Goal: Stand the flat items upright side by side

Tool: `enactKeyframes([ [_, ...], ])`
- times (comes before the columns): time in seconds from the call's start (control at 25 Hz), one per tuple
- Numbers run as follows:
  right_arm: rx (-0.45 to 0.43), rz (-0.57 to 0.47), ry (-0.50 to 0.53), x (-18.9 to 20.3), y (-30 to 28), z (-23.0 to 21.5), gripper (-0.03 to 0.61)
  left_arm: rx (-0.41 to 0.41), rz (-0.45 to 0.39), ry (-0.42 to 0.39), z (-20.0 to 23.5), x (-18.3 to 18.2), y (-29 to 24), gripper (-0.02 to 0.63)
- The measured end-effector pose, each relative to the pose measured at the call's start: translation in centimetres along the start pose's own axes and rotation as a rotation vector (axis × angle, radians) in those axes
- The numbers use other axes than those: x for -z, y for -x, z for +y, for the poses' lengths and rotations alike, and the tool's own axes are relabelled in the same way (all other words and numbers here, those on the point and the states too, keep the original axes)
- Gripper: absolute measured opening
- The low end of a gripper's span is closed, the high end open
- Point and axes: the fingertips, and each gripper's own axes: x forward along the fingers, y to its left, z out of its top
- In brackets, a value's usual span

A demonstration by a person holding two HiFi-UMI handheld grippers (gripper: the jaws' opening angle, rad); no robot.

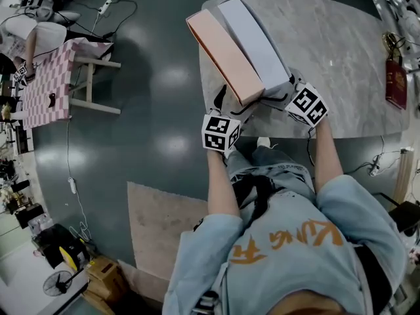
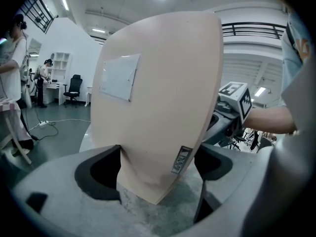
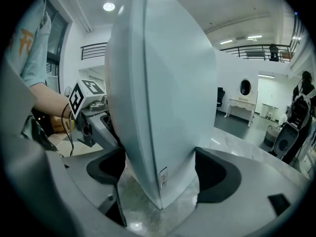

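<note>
Left gripper is clamped on the near end of the peach box, its dark pads pressed against the two broad faces, as the left gripper view shows. Right gripper holds the near end of the pale blue box in the same way, with both pads tight on the sides. The two tools sit just beside each other at the near edge of the marble table.

From there the boxes run away from the person, each up on a long narrow edge. They stand side by side with the broad faces together, and from the head view they seem to touch along the whole length. In both gripper views the lower near corner of each box meets the stone.

The step in hand looks like settling the pair before letting go. To do it well, press each box down until its whole bottom edge is flat on the table. Hold the faces parallel so that each box props the other, then ease the jaws apart slowly and evenly. An uneven release could tip a tall, thin box sideways.

Further along the table, near its right edge, lies a small red item, well apart from the boxes and not in the way
</note>
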Motion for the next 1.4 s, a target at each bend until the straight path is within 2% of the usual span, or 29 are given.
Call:
enactKeyframes([
  [0.16,-0.04,-0.004,0.006,0.2,-0.4,-0.5,0.448,-0.044,0.0,0.012,0.0,0.2,-0.2,0.464],
  [0.36,-0.049,-0.037,-0.018,0.0,-0.5,-1.0,0.453,-0.107,-0.016,0.034,0.0,-0.1,-0.2,0.427],
  [0.76,0.019,-0.121,-0.099,-0.8,0.4,-1.0,0.453,-0.192,-0.032,0.046,-0.1,0.0,1.1,0.357],
  [0.96,0.069,-0.159,-0.117,-1.1,1.9,-0.6,0.447,-0.238,-0.066,0.067,-0.4,-0.2,2.3,0.303],
  [1.16,0.128,-0.191,-0.11,-1.6,4.1,0.5,0.399,-0.293,-0.121,0.079,-0.5,-0.8,4.5,0.244],
  [1.4,0.195,-0.286,-0.134,-3.0,8.1,1.9,0.242,-0.376,-0.234,0.122,-1.7,-2.6,7.6,0.058],
])
